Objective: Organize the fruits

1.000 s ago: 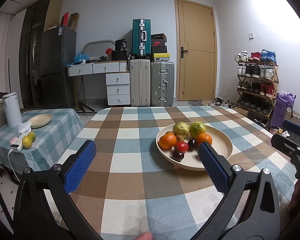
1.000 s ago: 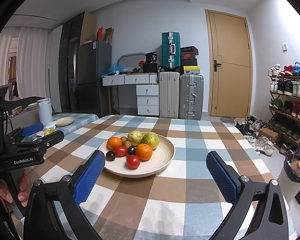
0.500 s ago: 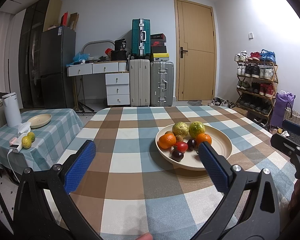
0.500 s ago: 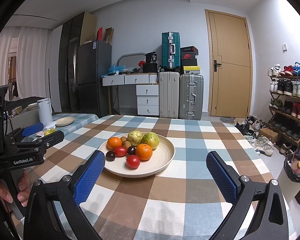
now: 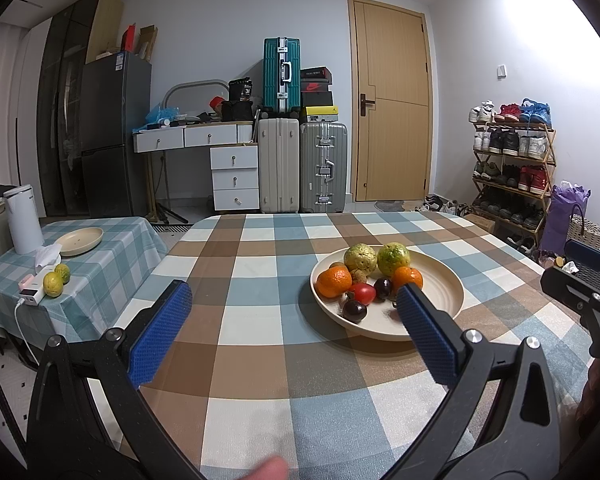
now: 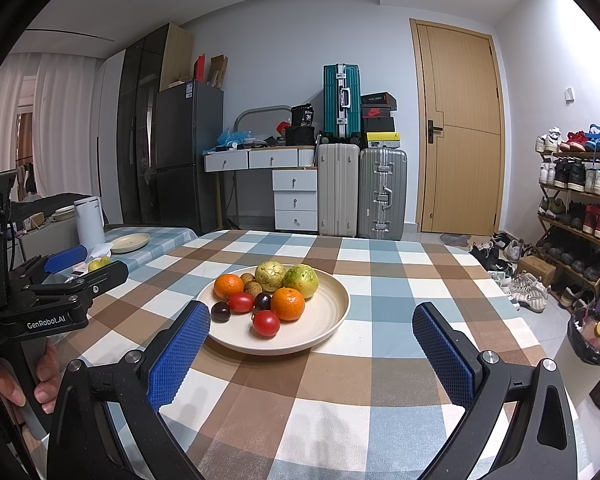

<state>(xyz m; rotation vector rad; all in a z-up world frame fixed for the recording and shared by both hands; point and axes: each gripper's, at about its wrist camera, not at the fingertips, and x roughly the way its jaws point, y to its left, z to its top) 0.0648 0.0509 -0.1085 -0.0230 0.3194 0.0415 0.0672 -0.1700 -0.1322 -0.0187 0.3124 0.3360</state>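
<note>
A cream plate (image 6: 324, 320) (image 5: 440, 280) on the checked tablecloth holds several fruits: two oranges (image 6: 287, 303), two green guavas (image 6: 301, 275), red tomatoes (image 6: 266, 323), dark plums (image 6: 221, 311) and small brown fruits. My right gripper (image 6: 312, 326) stands open just short of the plate, nothing between its blue pads. My left gripper (image 5: 294, 306) is open too, left of the plate, its right pad (image 5: 426, 336) in front of the plate's near rim. The left gripper also shows in the right wrist view (image 6: 80, 266), held by a hand.
A side table (image 5: 112, 248) at the left carries an empty cream plate (image 5: 80, 240), a white kettle (image 5: 22, 218), two green-yellow fruits (image 5: 56, 280) and a power strip. Suitcases, a fridge, a desk, a door and a shoe rack (image 5: 512, 168) line the far walls.
The left wrist view has shifted very slightly; the plate sits a touch further left in it. Both grippers stay open and the fruits have not moved.
</note>
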